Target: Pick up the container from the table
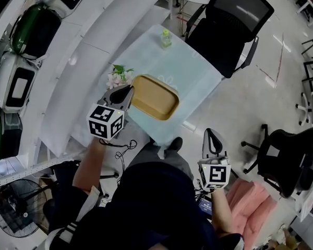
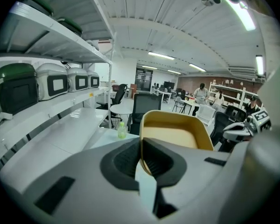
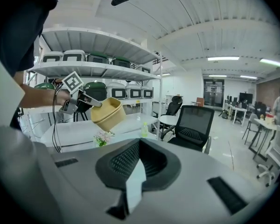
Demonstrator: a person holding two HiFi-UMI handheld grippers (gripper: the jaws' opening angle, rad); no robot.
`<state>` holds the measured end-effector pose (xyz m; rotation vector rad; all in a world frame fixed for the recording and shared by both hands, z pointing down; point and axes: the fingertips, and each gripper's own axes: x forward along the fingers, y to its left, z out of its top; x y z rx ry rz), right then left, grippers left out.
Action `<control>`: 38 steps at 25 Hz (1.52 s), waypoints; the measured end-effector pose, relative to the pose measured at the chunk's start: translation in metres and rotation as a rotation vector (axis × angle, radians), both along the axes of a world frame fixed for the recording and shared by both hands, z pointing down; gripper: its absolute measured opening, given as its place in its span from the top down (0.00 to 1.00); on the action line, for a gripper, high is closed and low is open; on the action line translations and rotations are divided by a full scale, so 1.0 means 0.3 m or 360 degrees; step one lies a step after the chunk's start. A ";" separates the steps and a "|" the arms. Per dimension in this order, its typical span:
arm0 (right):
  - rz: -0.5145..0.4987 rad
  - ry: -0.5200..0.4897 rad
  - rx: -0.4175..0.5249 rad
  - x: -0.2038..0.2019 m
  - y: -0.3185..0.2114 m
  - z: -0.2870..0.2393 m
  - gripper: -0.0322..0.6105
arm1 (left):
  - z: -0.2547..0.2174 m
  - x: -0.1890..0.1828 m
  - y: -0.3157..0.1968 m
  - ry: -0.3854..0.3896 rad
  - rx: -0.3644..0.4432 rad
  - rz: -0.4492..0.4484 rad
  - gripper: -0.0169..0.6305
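Our left gripper [image 2: 141,146] is clenched on the near rim of the yellow container [image 2: 175,132], which hangs tilted above the table [image 1: 193,66]. We should pinch firmly and lift level. Our right gripper [image 3: 139,157] is closed on nothing.

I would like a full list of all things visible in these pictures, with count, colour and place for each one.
container: one, yellow, in the air above the table, tilted
table: one, pale blue-green cover, centre
bottle: one, yellow-green, far end of the table
flowers: one small bunch, pink and white, table's left edge
office chairs: two, black, one behind the table, one at the right
shelves: white, along the left
appliances: several, green or white, on the shelves
fan: one, dark, floor, lower left
left tongs: grey, shut on the container's rim
right tongs: grey, shut, empty, low at the right
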<state>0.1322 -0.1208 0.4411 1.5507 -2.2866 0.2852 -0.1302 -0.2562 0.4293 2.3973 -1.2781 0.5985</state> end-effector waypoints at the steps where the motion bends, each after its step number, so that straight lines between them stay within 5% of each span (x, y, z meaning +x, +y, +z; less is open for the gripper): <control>1: 0.0002 0.0000 -0.0002 0.001 0.003 -0.002 0.95 | -0.009 -0.008 0.011 0.0001 0.0021 -0.0014 0.94; 38: 0.0106 -0.0198 0.0168 0.008 0.009 -0.193 0.95 | -0.200 -0.199 0.284 -0.0008 0.0724 -0.0369 0.94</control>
